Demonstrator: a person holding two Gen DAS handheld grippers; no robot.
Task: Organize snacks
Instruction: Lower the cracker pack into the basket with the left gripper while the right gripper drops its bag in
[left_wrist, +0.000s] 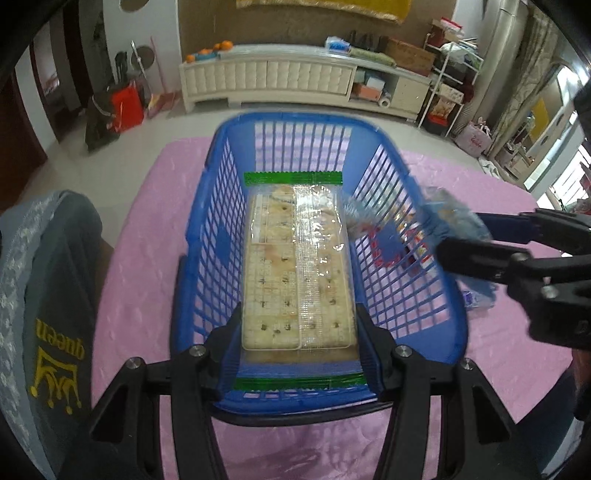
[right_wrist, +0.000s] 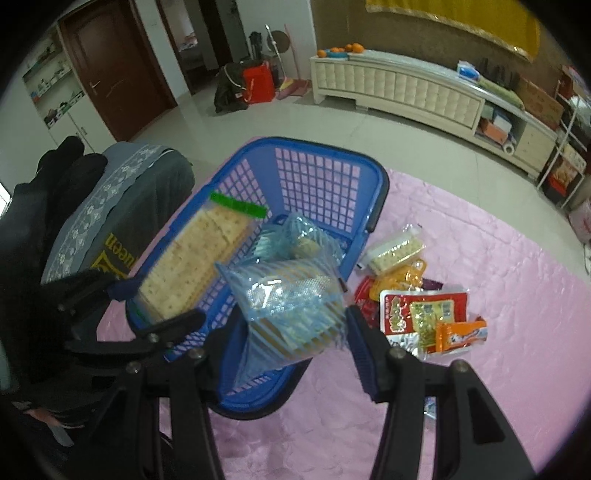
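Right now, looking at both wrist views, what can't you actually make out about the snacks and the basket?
- Left wrist view: the blue-striped packet in the right tool is motion-blurred; its label is unreadable.
- Right wrist view: the basket floor is hidden by the cracker pack and that packet.
- Right wrist view: print on the loose snack pile is too small to read.
- Left wrist view: the left tool straddles the cracker pack; contact is unclear.

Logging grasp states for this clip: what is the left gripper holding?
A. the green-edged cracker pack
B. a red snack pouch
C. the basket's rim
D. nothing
A. In the left wrist view the left gripper has its fingers closed on either side of the green-edged cracker pack, which sits over the blue basket; the right gripper holds a blue-striped cracker bag.
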